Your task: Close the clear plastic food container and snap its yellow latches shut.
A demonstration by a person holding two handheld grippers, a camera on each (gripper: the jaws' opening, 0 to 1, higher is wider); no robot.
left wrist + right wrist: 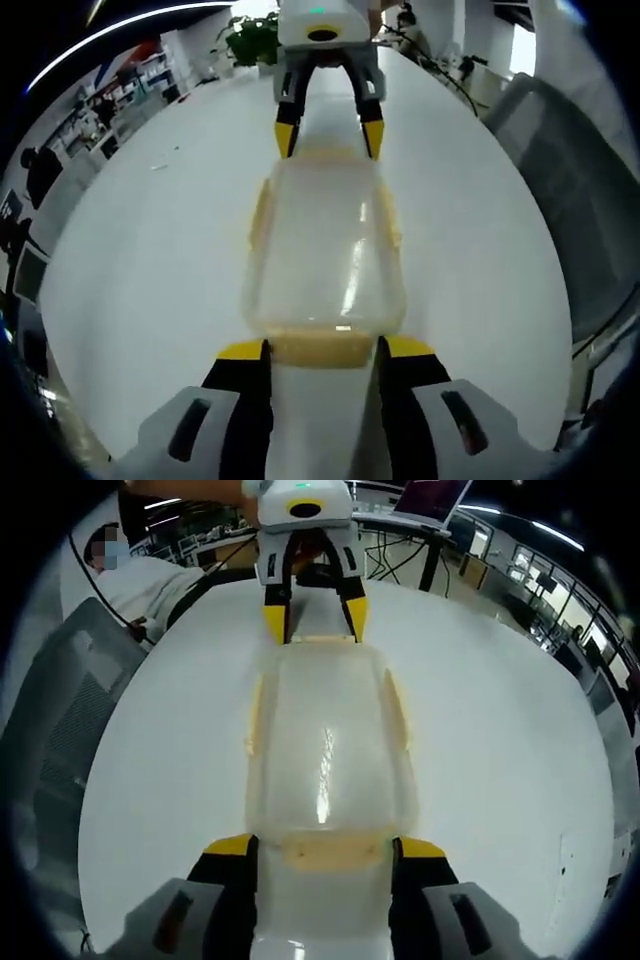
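Note:
The clear plastic food container lies lengthwise on the white table, its lid resting on top. Pale yellow latches run along its long sides. My left gripper is open, its yellow-tipped jaws on either side of the near end latch. My right gripper is open too, flanking the opposite end latch. Each gripper also appears at the far end of the other's view, right gripper and left gripper.
A grey mesh chair stands at the table's edge. A potted plant is at the far rim. A seated person and a laptop lie beyond the table.

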